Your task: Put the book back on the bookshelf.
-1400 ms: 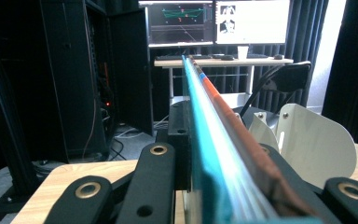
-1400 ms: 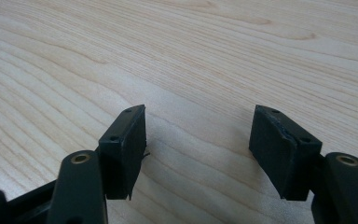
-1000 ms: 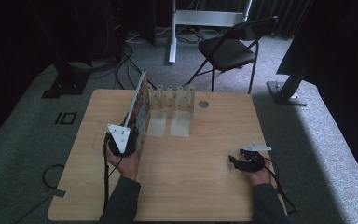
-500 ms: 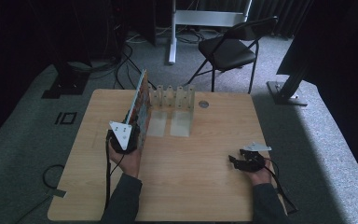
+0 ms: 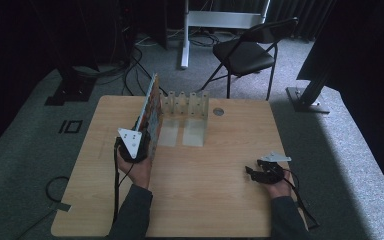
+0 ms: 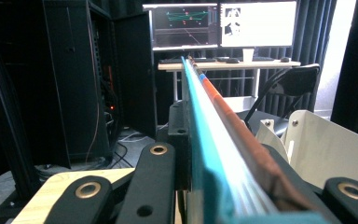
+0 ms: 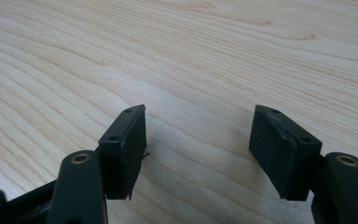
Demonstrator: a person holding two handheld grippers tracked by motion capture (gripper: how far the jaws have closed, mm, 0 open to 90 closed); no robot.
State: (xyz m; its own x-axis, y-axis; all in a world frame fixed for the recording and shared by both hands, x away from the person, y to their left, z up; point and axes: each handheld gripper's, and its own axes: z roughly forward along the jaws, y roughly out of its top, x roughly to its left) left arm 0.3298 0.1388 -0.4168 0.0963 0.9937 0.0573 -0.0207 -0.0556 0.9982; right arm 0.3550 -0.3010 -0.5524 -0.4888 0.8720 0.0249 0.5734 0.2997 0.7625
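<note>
To seat the thin, colourful-covered book (image 5: 151,114) well, keep it upright on edge and steer its far end squarely into a slot of the clear plastic slotted rack (image 5: 185,103) just ahead. The left hand-held gripper (image 5: 139,150) pinches the book's near end, its jaws clamped on both covers. The right hand-held gripper (image 5: 254,173) rests spread and empty on the light wooden table (image 5: 220,200).

Black claws (image 7: 198,149), dark grey sleeves (image 5: 130,215)

A lab or recording studio is showing here: black curtains (image 5: 40,40) are hanging round a grey carpeted floor (image 5: 330,150), cables (image 5: 130,65) are trailing beyond the fingers, and two lit monitors (image 6: 219,23) are glowing on a desk (image 6: 228,65) far ahead of them.
</note>
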